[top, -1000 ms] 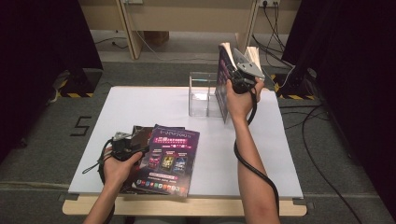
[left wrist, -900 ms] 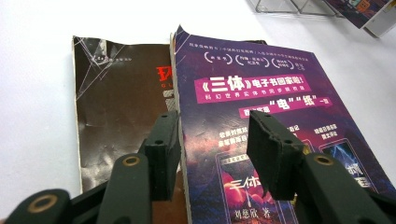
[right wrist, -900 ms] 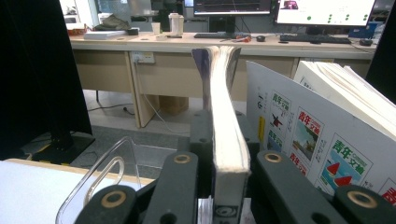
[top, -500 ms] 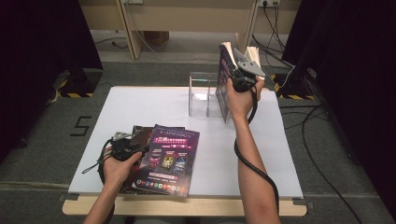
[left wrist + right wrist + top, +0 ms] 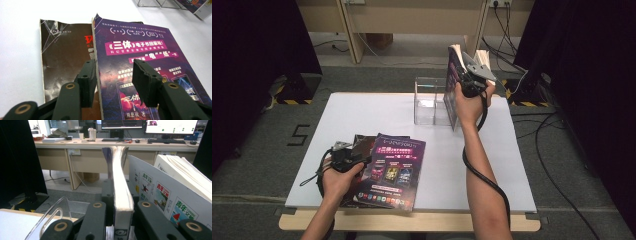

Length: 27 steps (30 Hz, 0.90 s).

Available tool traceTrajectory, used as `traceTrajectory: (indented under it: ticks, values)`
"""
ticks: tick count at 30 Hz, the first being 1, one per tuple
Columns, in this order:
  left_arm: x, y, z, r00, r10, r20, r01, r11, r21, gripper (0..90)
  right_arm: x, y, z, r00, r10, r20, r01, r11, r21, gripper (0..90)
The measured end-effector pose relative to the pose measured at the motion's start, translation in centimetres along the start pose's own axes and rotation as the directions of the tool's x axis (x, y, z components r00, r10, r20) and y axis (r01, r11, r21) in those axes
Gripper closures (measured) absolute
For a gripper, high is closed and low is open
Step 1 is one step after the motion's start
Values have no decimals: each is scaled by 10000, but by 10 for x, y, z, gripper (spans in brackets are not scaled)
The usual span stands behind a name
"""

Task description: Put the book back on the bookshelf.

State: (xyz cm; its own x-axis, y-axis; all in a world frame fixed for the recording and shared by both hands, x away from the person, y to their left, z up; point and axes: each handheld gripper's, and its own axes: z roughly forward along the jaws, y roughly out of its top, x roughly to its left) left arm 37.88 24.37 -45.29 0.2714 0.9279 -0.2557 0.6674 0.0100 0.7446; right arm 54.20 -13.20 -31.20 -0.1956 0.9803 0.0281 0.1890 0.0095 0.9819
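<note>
1. While the right gripper [image 5: 466, 80] clamps a purple-covered book [image 5: 119, 180] upright by its page edge, that book stands at the right end of the clear acrylic rack [image 5: 431, 100], apparently touching the table [image 5: 362, 115] with its lower edge. Whether it sits inside a slot cannot be told.
2. Judged progress: one white-covered book [image 5: 160, 192] already stands just right of the rack, behind the held one; two books remain flat, well apart from the rack toward the near edge. The sorting appears roughly half done.
3. Remaining items: the purple book with white lettering [image 5: 145, 57] overlaps a dark brown book [image 5: 62, 55], which lies on the side away from the rack.
4. Left gripper [image 5: 113, 82]: jaws released and spread, poised low over the seam between these two covers, pressing on neither.
5. Right arm pose: forearm extended forward from the near edge, wrist raised, gripper directed away from the person.
6. Left arm pose: forearm short of the flat books, gripper angled toward the rack.
</note>
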Motion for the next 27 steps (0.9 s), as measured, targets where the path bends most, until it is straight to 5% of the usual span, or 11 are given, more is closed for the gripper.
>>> traceTrajectory:
  ticks: [27]
  values:
    - [0, -2, 1, 10000, -2, -4, 2, 9999, 104, 534, 1, -8, 4, 9999, 59, 127, -58, 10000, -12, 827]
